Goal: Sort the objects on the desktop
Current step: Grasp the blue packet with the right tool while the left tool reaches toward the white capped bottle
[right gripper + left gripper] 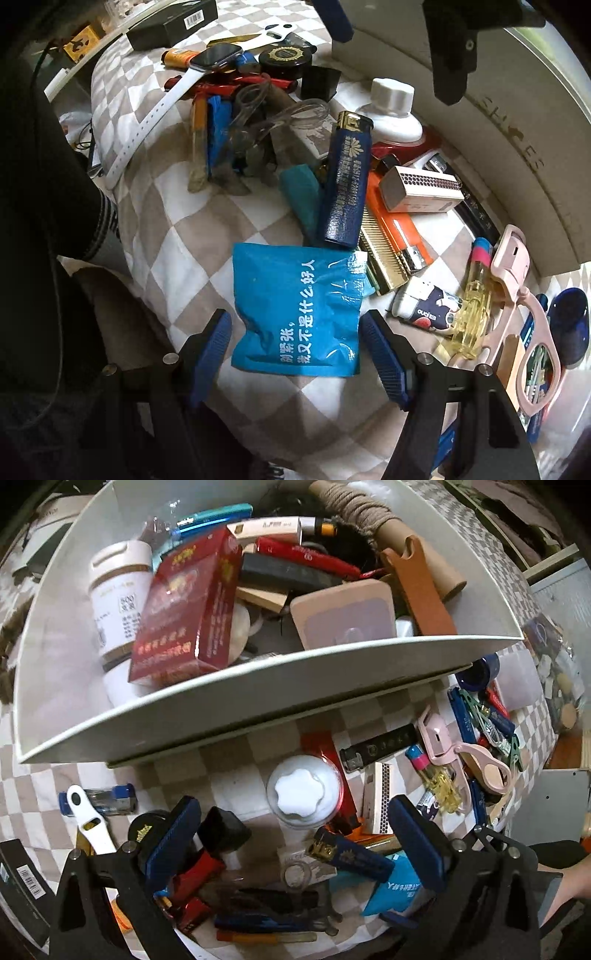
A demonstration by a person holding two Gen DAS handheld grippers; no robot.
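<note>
My right gripper (297, 350) points down over a blue foil packet (295, 314) with white lettering that lies flat on the checked cloth. Its blue pads stand just at the packet's two side edges, and the packet shows no buckling. My left gripper (295, 843) hangs open over the clutter in front of a white box (258, 686). A navy lighter (351, 853), a white-capped bottle (301, 794) and a black cap (221, 827) lie between its fingers, untouched. The same navy lighter (345, 177) lies just beyond the packet. The left fingers (452, 55) show at the top of the right wrist view.
The white box holds a red carton (184, 609), a white jar (118, 590), a twine spool (369, 513) and several small things. On the cloth lie a matchbox (421, 188), a pink eyelash curler (517, 295), a white smartwatch (177, 85) and a black box (173, 22). A hand (569, 880) is at the right.
</note>
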